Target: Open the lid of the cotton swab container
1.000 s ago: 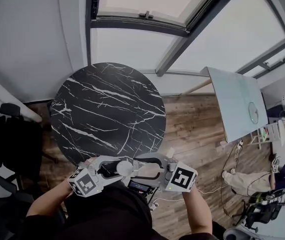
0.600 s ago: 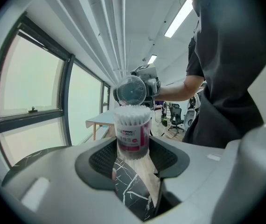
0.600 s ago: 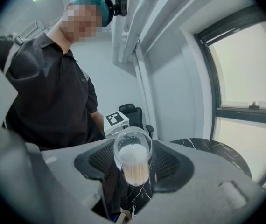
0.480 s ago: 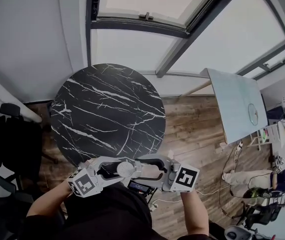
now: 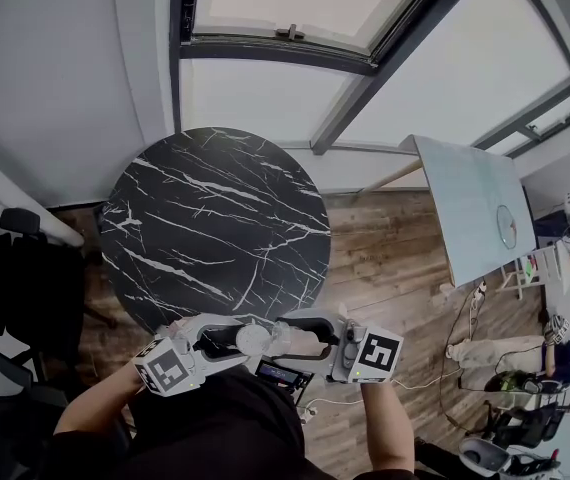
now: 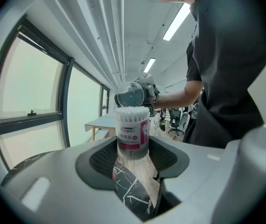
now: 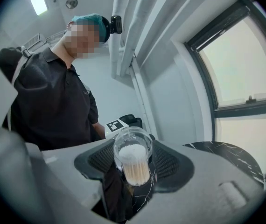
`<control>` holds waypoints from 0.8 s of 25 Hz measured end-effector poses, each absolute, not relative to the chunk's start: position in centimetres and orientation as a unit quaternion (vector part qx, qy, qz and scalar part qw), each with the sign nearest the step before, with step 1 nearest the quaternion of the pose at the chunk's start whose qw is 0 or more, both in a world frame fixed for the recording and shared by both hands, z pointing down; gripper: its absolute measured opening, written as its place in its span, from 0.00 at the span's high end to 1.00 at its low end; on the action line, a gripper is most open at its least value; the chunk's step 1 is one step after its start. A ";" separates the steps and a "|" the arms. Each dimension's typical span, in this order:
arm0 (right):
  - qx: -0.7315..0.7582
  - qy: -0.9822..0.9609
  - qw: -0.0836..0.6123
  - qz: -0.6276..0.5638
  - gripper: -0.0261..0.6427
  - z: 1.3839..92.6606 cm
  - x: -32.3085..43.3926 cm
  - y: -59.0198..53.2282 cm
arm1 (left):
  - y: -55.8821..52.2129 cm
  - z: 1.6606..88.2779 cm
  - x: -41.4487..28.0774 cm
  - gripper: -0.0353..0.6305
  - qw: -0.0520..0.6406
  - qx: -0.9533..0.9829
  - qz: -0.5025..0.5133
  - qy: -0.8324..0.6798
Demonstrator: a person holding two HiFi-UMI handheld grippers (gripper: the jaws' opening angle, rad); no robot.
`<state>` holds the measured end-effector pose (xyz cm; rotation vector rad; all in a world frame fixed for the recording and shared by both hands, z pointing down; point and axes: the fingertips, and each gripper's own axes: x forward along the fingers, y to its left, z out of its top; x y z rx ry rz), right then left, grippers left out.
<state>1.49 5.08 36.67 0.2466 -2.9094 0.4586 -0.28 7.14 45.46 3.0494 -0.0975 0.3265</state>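
The right gripper (image 7: pixel 132 161), clenched on the lid (image 7: pixel 132 143), has been drawn slightly away from the left gripper (image 6: pixel 132 155), which grasps the container (image 6: pixel 133 133) in mid-air. Swab tips are exposed, so the lid is judged to be off.

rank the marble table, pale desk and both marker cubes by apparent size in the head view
1. marble table
2. pale desk
3. left marker cube and right marker cube: about alike, so unranked; both are nearest the camera
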 end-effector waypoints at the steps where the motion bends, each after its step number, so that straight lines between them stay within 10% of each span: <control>1: 0.083 -0.981 0.094 0.145 0.58 36.9 1.7 5.1 | 7.1 45.4 -0.3 0.62 0.037 0.993 0.106 -0.032; 20: 0.093 -0.985 0.045 0.138 0.58 36.1 2.3 5.1 | 7.1 43.9 -0.1 0.62 0.049 0.996 0.069 -0.022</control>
